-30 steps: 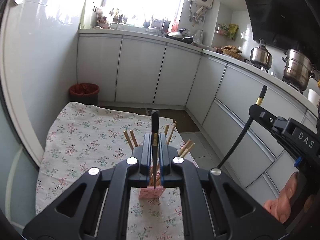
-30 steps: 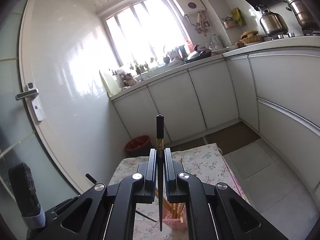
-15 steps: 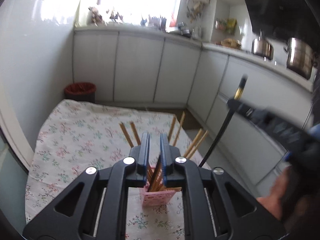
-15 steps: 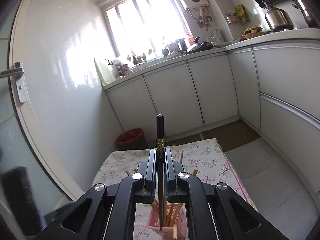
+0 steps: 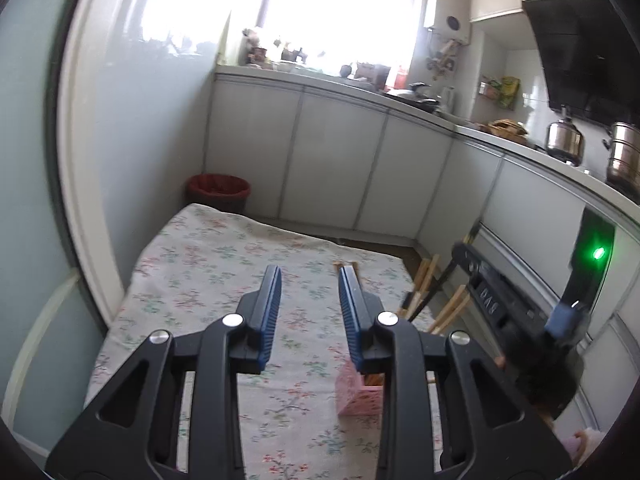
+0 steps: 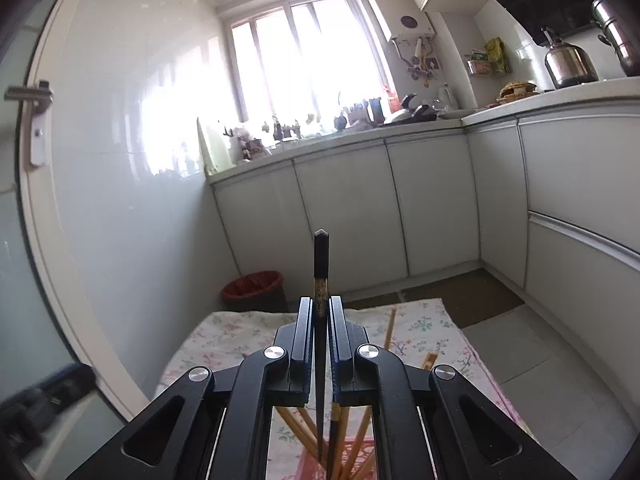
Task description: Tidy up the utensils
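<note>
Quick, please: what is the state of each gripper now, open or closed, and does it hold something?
Left gripper: open, just been opening, nothing between its pads.
Right gripper: closed on a black chopstick.

On my left camera, blurred white letters on the side of the right gripper, seen reversed, possibly "DAS", not sure, nothing else I can read on either camera, kitchen packets too small

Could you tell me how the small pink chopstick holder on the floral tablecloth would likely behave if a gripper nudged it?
The small pink holder would probably tip easily: it looks narrow, and the wooden chopsticks stand well above its rim, leaning outward. It likely slides or drags the floral tablecloth too, since it seems to be light plastic.
</note>
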Tool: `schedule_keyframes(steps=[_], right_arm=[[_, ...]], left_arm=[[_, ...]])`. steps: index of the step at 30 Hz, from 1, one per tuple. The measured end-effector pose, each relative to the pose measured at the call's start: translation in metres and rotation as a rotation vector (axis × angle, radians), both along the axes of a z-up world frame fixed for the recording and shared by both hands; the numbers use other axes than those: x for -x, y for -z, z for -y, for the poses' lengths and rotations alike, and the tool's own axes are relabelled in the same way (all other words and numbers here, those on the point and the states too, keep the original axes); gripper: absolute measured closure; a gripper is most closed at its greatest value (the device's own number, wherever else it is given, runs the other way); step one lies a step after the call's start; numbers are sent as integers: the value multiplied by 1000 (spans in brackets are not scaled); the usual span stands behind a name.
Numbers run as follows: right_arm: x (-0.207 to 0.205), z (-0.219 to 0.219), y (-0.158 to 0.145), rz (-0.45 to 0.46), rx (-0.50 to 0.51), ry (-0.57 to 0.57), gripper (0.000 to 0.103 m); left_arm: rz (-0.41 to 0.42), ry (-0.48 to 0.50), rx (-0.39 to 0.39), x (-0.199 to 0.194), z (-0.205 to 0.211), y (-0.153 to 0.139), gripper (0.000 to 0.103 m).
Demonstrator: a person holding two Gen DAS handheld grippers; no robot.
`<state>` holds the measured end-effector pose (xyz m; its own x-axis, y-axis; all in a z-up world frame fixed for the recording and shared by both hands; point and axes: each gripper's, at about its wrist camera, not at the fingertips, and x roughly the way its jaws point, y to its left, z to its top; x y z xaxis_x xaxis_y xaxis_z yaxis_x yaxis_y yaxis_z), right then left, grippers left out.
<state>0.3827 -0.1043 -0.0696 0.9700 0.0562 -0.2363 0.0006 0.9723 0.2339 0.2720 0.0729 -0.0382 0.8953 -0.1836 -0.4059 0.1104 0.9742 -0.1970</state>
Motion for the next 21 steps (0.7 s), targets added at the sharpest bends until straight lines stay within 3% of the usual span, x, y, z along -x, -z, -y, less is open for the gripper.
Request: schedule_keyframes(steps=[1, 3, 5, 6, 7, 11, 16, 21], right_arm=[[1, 1, 1, -11, -11, 0, 93], [11, 4, -3, -3, -26, 6, 88], [30, 4, -14, 28, -10, 12, 74], [39, 4, -20, 39, -3, 19, 60], [52, 4, -26, 57, 3, 31, 48], [100, 4, -46, 84, 40, 73, 37], [142, 16, -56, 32, 49, 145, 16], [169, 25, -57, -50, 86, 185, 7]], left_arm=[[10, -17, -13, 3, -1, -2, 67], [35, -36, -26, 10, -4, -6, 51], [56, -64, -29, 18, -7, -12, 40], [63, -72, -30, 22, -7, -14, 36], [70, -84, -40, 28, -5, -18, 35], [64, -92, -61, 42, -2, -26, 32], [75, -96, -55, 68, 8, -37, 19], [62, -74, -70, 90, 18, -42, 13]])
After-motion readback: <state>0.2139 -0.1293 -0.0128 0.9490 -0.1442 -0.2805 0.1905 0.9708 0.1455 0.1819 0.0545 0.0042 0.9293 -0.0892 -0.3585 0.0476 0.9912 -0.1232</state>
